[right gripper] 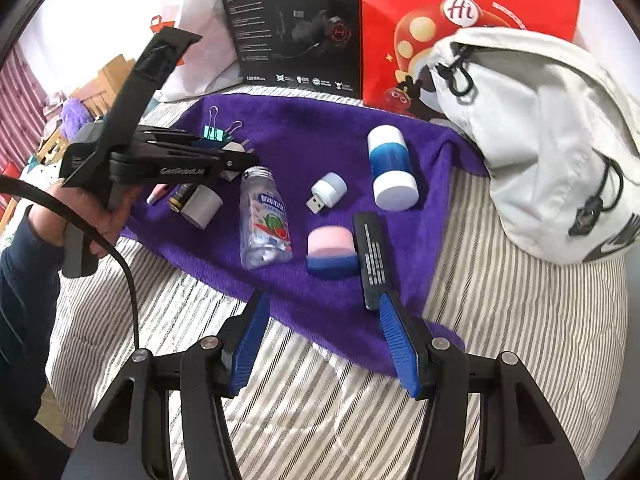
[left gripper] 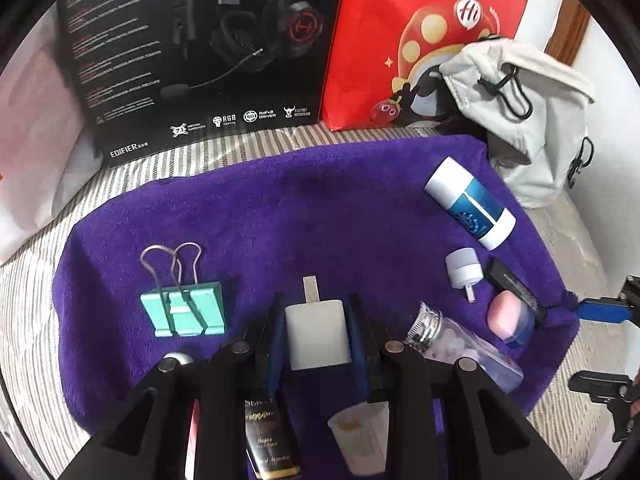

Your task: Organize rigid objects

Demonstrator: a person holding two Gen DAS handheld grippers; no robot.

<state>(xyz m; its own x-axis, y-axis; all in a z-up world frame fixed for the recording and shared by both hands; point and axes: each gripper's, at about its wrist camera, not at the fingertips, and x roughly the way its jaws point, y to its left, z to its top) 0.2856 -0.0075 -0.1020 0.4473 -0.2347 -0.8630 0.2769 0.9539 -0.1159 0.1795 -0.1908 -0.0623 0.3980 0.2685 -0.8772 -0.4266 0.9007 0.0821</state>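
Left gripper (left gripper: 318,320) clamps white charger (left gripper: 318,334), hiding its sides; right gripper (right gripper: 324,332) gapes empty.

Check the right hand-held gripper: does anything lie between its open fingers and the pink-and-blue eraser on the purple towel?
Nothing visible does. The right hand-held gripper faces the eraser across bare purple towel.

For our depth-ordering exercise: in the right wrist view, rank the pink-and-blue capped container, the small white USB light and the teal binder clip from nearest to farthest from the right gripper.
1. Pink-and-blue capped container: just ahead of the right gripper, near towel edge.
2. Small white USB light: mid-towel, farther in.
3. Teal binder clip: far left corner, beside the left gripper.
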